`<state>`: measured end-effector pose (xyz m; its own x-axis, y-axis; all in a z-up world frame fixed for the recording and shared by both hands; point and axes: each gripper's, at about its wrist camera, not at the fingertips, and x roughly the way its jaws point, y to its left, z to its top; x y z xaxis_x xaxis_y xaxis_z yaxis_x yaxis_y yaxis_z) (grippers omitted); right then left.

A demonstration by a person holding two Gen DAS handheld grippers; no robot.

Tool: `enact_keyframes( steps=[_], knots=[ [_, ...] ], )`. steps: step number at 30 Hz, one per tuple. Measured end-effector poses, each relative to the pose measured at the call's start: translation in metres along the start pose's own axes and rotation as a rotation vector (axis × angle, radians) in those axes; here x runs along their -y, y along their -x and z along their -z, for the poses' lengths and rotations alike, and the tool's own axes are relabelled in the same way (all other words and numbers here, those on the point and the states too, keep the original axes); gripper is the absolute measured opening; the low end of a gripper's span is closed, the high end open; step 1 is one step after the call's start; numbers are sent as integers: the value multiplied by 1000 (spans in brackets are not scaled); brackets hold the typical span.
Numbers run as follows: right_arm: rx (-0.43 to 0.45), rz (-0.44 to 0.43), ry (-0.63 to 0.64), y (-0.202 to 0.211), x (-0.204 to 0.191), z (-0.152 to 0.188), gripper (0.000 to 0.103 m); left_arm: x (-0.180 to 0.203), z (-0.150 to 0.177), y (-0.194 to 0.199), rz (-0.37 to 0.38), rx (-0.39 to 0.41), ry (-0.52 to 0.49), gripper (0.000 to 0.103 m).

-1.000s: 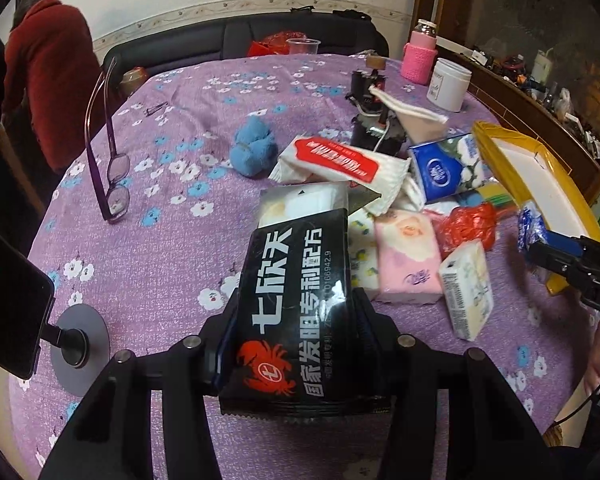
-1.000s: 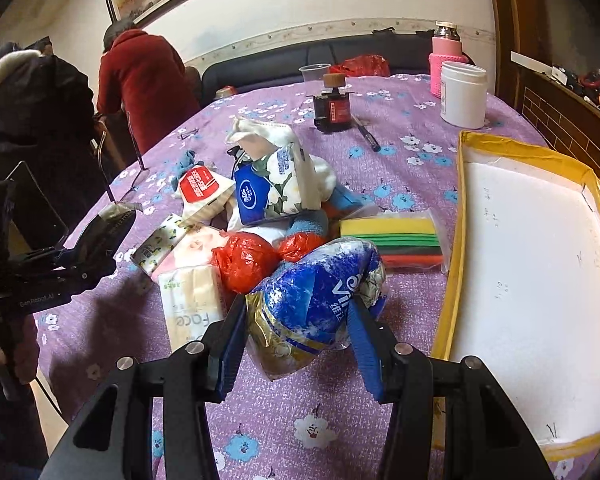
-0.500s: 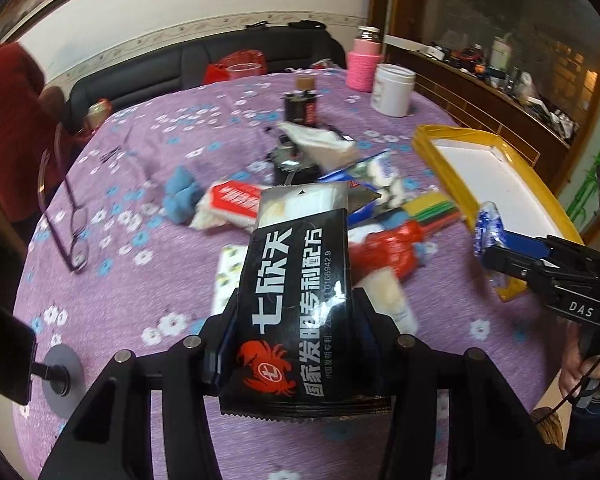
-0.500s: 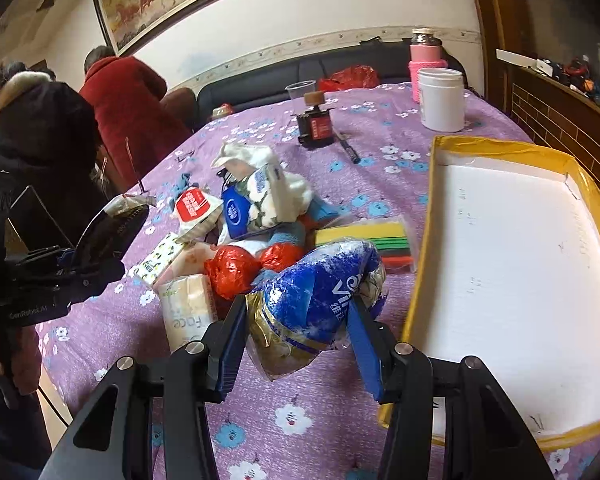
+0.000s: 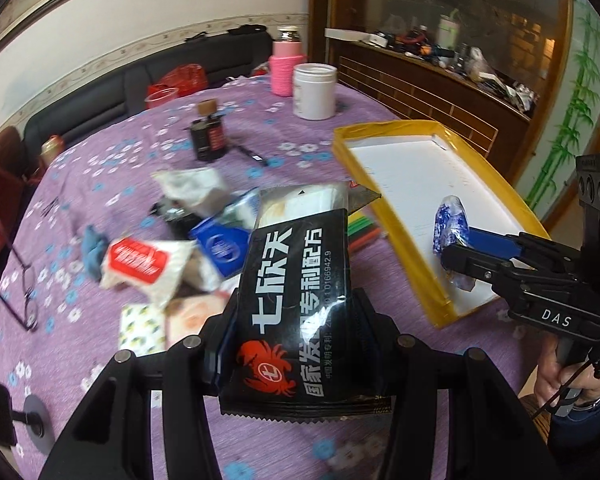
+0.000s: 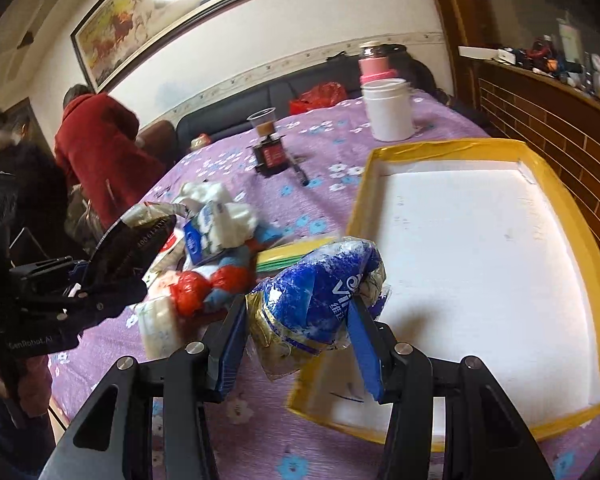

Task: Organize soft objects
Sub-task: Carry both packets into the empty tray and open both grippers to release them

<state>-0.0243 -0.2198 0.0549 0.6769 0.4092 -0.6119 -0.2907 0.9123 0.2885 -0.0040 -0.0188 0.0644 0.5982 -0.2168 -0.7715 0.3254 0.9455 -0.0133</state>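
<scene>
Left gripper (image 5: 296, 344): I have it clamped on a black packet (image 5: 296, 308) with white characters and a red crab logo; the packet stands up between the two fingers, above the purple floral tablecloth (image 5: 100, 384).
Right gripper (image 6: 300, 340): I see its blue pads pressed against a blue and white plastic pack (image 6: 320, 284), which bulges up between them.
Right gripper from the left camera: it (image 5: 452, 246) reaches in from the right, carrying the blue and white pack (image 5: 450, 224) over the white floor of the tray.
Tray (image 6: 568, 216): yellow rim, white inside, lying on the table's right side; in the right view the pack hangs over its near left corner.
Pile (image 5: 172, 248): the other soft things lie bunched left of the tray, among them a white pack with a red label (image 5: 140, 264), a blue tissue pack (image 5: 220, 246) and a red bag (image 6: 190, 292); several are blurred.
Further back: a dark bottle (image 5: 208, 140), a white jar (image 5: 314, 90) and a pink-sleeved flask (image 5: 287, 68) stand apart from the pile.
Edge of table: glasses (image 5: 24, 292) lie at far left.
Background: a person in a red coat (image 6: 100, 152) stands beyond the table.
</scene>
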Motion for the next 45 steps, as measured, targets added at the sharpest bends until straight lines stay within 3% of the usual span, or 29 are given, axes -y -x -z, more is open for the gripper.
enact_keyframes(
  steps=[11, 18, 31, 39, 45],
  knots=[
    [17, 69, -63, 14, 46, -19, 53, 41, -46, -40, 50, -26, -41, 50],
    [-1, 136, -96, 5, 79, -53, 53, 58, -81, -84, 77, -68, -45, 50],
    [-142, 187, -172, -62, 140, -120, 53, 100, -137, -176, 63, -166, -66, 50],
    [-219, 193, -236, -104, 176, -136, 53, 108, -150, -204, 65, -209, -61, 50],
    [-225, 209, -227, -112, 180, -140, 55, 113, -152, -213, 55, -198, -72, 51]
  ],
)
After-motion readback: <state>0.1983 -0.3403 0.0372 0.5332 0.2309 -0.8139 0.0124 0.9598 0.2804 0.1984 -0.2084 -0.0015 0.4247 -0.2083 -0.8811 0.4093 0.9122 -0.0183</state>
